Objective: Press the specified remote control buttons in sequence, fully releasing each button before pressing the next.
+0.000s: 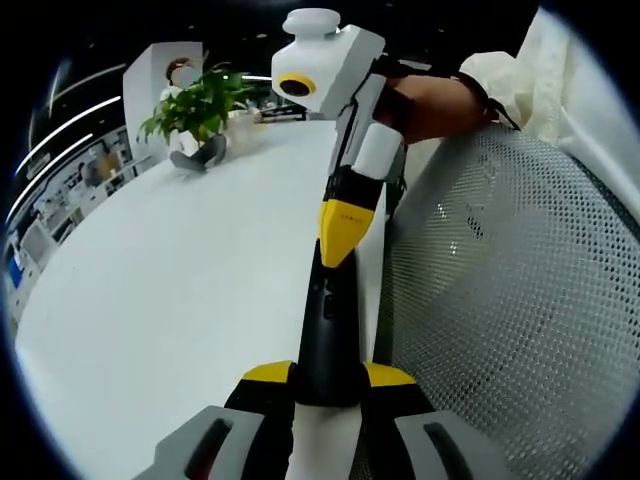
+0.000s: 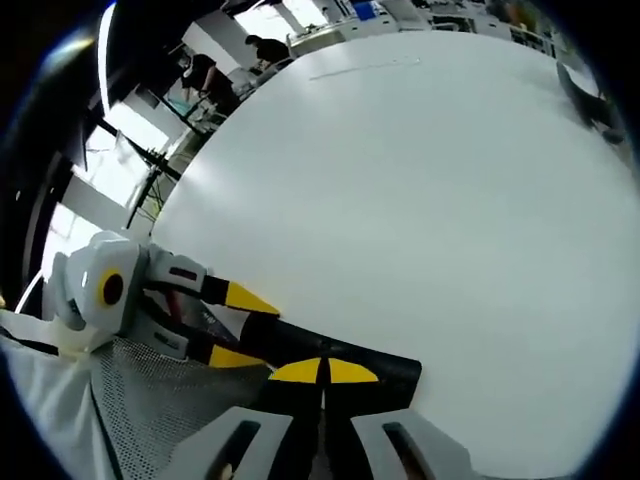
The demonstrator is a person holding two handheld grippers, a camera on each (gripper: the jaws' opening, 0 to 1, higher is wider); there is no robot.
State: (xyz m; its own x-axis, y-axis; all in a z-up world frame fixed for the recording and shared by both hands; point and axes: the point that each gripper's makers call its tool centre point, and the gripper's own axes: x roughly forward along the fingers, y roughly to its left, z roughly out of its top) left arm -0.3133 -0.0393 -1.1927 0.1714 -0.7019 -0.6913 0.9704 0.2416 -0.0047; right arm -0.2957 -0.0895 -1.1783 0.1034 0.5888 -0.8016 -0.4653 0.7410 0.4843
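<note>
A long black remote point(image 1: 328, 305) sticks out over the edge of the white table point(image 1: 180, 290). My left gripper point(image 1: 328, 374) is shut on its near end, a yellow tip on each side. My right gripper point(image 1: 345, 235) comes down from above with its yellow tips together, shut, and its point rests on the remote's upper face. In the right gripper view the shut right gripper point(image 2: 323, 371) sits over the remote point(image 2: 392, 366), and the left gripper point(image 2: 243, 328) clamps the remote from the left. The buttons are too dark to make out.
A white mesh chair back point(image 1: 510, 310) stands close on the right of the table edge. A potted green plant point(image 1: 200, 105) is at the far end of the table. A person's sleeve point(image 1: 555, 80) shows behind the right gripper. People point(image 2: 250, 48) stand far off.
</note>
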